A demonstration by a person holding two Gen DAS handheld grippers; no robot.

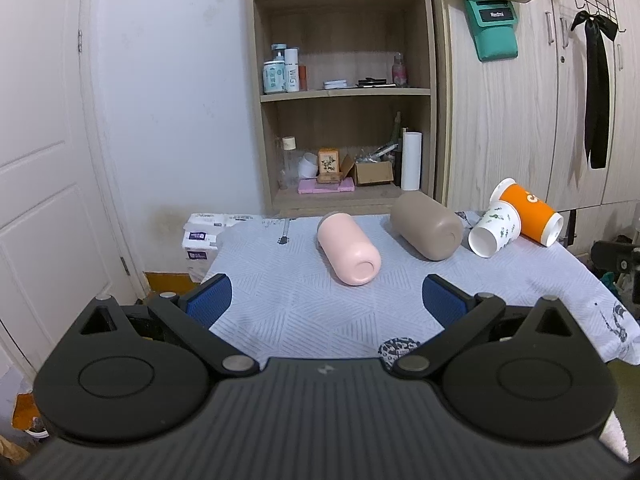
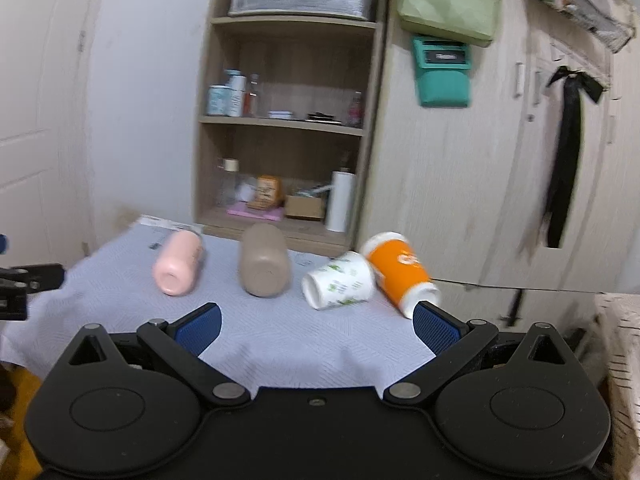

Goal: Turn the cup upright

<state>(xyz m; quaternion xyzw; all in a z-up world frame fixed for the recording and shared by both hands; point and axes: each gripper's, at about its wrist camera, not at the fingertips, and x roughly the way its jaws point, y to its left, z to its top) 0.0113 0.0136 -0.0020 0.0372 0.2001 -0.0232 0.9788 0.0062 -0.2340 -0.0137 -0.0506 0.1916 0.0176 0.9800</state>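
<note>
Several cups lie on their sides on a table with a pale blue cloth: a pink cup, a taupe cup, a white paper cup with green print and an orange paper cup. My left gripper is open and empty, just short of the pink cup. In the right wrist view the pink cup, taupe cup, white cup and orange cup lie in a row. My right gripper is open and empty, in front of the white cup.
A wooden shelf unit with bottles and boxes stands behind the table, next to a wardrobe. A white door is at left. Tissue packs sit off the table's far left corner. The left gripper's body shows at the right view's left edge.
</note>
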